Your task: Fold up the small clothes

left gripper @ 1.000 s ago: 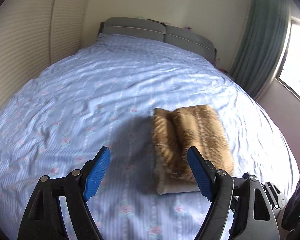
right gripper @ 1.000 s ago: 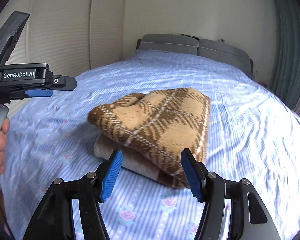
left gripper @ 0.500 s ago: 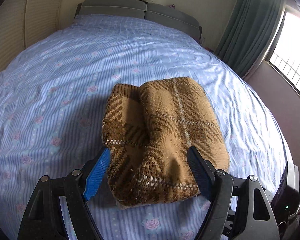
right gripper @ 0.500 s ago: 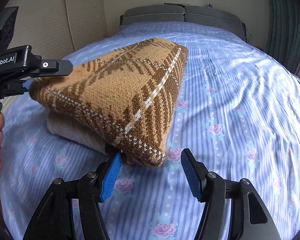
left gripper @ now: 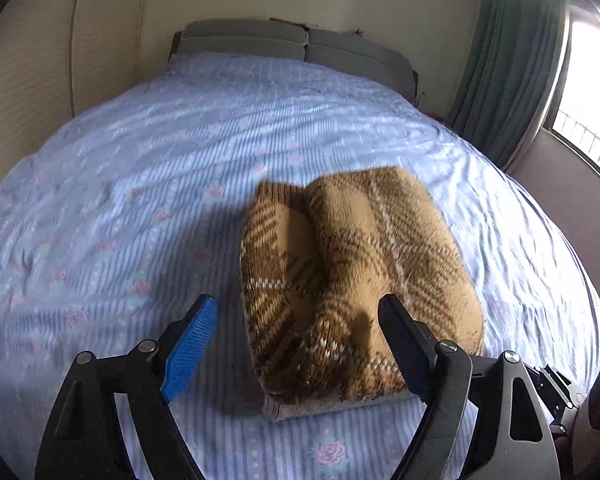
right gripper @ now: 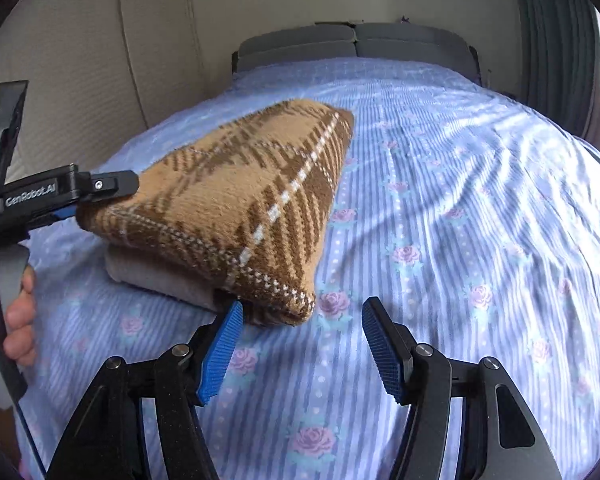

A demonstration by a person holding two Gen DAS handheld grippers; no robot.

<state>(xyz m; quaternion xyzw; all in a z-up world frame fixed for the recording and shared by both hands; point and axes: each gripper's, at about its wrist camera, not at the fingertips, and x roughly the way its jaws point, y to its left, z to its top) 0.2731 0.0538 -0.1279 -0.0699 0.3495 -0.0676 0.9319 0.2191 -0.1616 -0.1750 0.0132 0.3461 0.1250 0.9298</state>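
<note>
Knitwear is seen through the left wrist camera: a brown-and-tan plaid knitted garment [left gripper: 356, 292], folded into a thick bundle on the blue striped, rose-printed bedsheet [left gripper: 140, 208], with a pale beige layer [left gripper: 300, 407] showing beneath its near edge. The left gripper [left gripper: 298, 346] is held wide open and empty; the bundle's near end lies between the jaws, closer to the right-hand one, and contact cannot be confirmed. In the right wrist view, the same bundle is found ahead and to the left of the right gripper [right gripper: 302, 346], whose jaws are likewise spread wide with nothing held; the near corner sits just beyond the left-hand jaw. The left gripper's black body is seen at the bundle's far left edge. The knit is judged soft, bulky, light and non-slippery, likely to sag or unfold if lifted by one layer. A grip through all layers at the folded corners is therefore advised.
</note>
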